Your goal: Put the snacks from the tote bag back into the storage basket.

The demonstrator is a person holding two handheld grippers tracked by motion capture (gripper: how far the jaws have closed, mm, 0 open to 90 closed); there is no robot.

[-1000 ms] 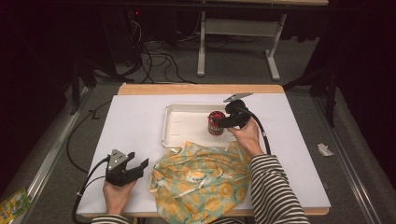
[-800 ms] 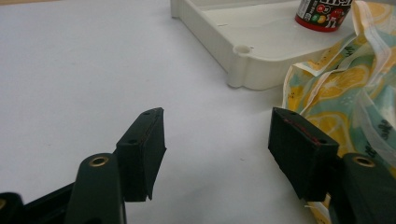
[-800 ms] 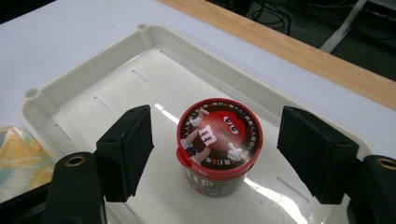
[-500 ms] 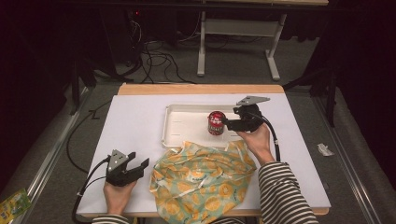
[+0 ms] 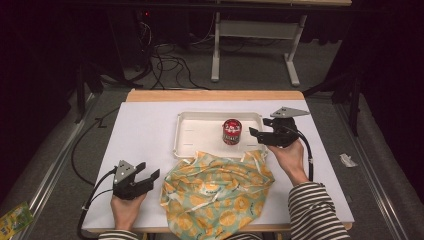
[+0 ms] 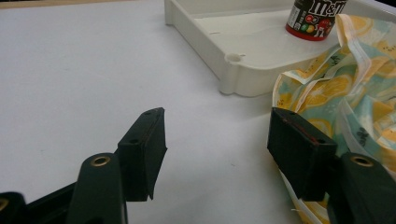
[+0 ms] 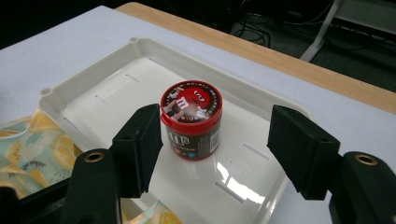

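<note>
Standing upright inside the white plastic tray, toward its right end, was a small M&M's tub with a red lid, the only thing the tray held. I kept my right gripper just beside the tray's right rim, its jaws spread wide and pointed at the tub, touching nothing; in the right gripper view the tub sat between the two black jaws but farther off. A lemon-print cloth bag lay crumpled on the white table cover, its upper edge lapping against the tray's near wall. My left gripper rested low near the table's front left, just beside the bag, jaws likewise apart and empty.
</note>
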